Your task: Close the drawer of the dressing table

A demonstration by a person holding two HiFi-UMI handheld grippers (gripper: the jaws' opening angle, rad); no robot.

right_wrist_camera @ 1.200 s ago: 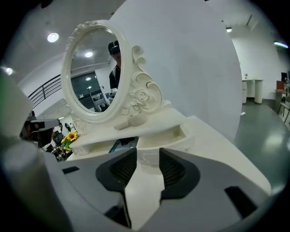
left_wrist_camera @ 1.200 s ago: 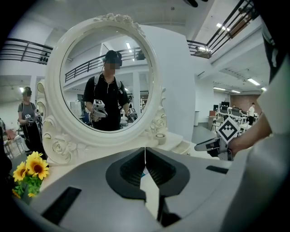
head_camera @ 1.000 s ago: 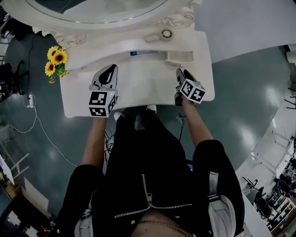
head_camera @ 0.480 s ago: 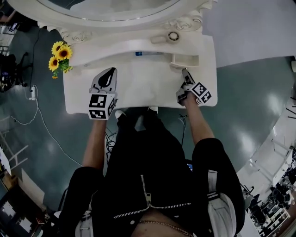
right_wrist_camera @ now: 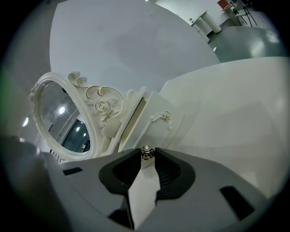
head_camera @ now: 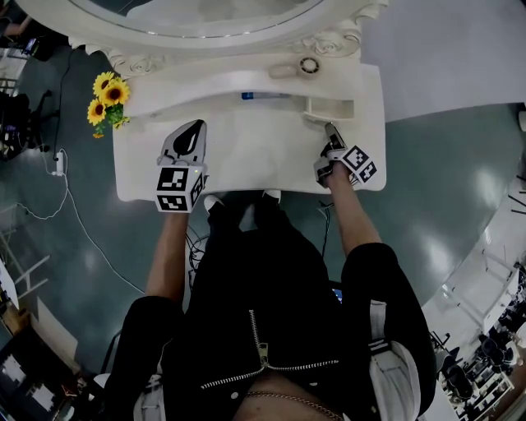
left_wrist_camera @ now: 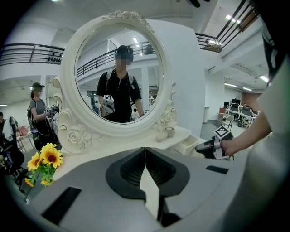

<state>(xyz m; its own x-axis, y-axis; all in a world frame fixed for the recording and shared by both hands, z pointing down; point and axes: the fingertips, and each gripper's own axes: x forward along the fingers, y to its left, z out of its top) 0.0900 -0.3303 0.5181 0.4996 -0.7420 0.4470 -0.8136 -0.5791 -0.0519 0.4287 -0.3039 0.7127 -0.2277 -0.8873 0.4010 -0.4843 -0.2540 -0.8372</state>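
A small white drawer (head_camera: 329, 107) stands pulled out at the right of the dressing table (head_camera: 246, 160). My right gripper (head_camera: 330, 131) points at its front. In the right gripper view a small brass knob (right_wrist_camera: 146, 153) sits between the jaw tips of my right gripper (right_wrist_camera: 146, 155), which are closing and touch it on both sides. Beyond it I see a white drawer front (right_wrist_camera: 154, 129) with a curved handle. My left gripper (head_camera: 194, 131) rests over the tabletop at the left, shut and empty, its tips meeting (left_wrist_camera: 145, 150).
An oval mirror (head_camera: 197, 12) in a carved white frame backs the table. Sunflowers (head_camera: 105, 97) stand at its left end. A small round jar (head_camera: 309, 65) and a blue-labelled item (head_camera: 259, 95) lie on the raised shelf. The person's legs are under the front edge.
The right gripper has rolled and sunk a little in front of the drawer. The left gripper has stayed where it was.
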